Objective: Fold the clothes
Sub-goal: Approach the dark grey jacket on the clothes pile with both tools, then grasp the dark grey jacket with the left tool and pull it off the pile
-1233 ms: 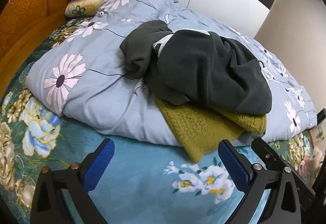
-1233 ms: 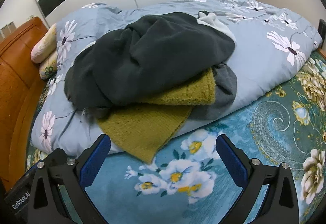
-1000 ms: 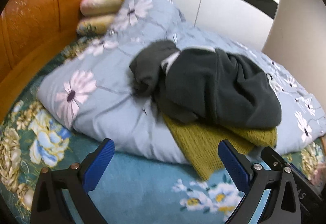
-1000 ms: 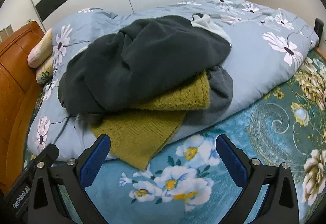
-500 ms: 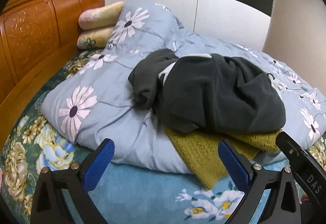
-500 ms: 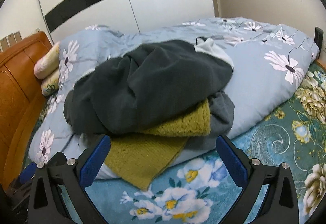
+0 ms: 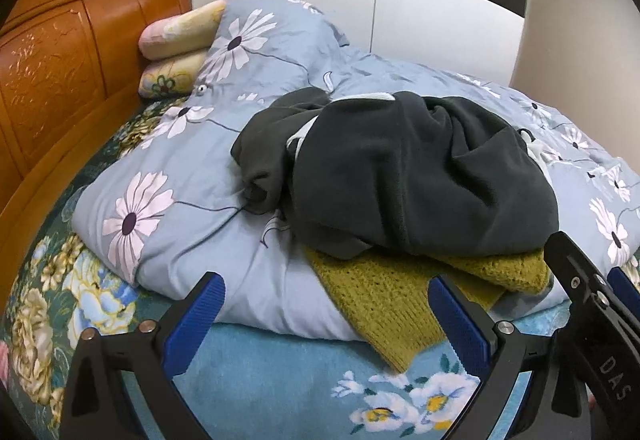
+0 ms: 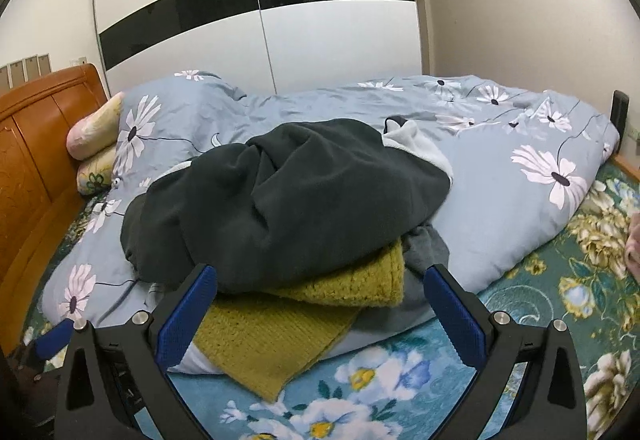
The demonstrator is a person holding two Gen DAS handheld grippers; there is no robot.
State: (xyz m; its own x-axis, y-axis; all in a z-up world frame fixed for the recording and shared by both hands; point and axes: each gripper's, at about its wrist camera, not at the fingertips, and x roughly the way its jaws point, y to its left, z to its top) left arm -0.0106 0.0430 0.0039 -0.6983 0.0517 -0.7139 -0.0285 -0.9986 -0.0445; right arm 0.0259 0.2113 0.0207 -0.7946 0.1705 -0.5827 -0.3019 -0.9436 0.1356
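Bed with teal floral sheet (image 7: 256, 372); a grey-blue daisy-print duvet (image 7: 192, 176) lies bunched across it.

Clothes heap sits on the near edge of the duvet. Top layer: dark green fleece garment (image 7: 408, 176), crumpled, with a white lining showing at its far side. Under it: mustard knit sweater (image 7: 384, 300), folded over on itself, one corner hanging off the duvet onto the sheet. In the right wrist view a grey garment (image 8: 428, 248) pokes out just right of the sweater, beneath the fleece.

Left gripper (image 7: 328, 320): jaws spread wide, nothing between them, low over the sheet near the duvet's near edge; its right pad lies in front of the sweater's hanging corner. Whether it touches, cannot tell.

Right gripper (image 8: 316, 304): jaws spread wide, empty, framing the front of the heap with fleece and sweater between the blue pads in view. Contact cannot be judged.

Far left: orange wooden headboard (image 7: 52, 80), two stacked pillows (image 7: 180, 44) against it. Beyond the bed, white wardrobe doors (image 8: 320, 40) with a black band.
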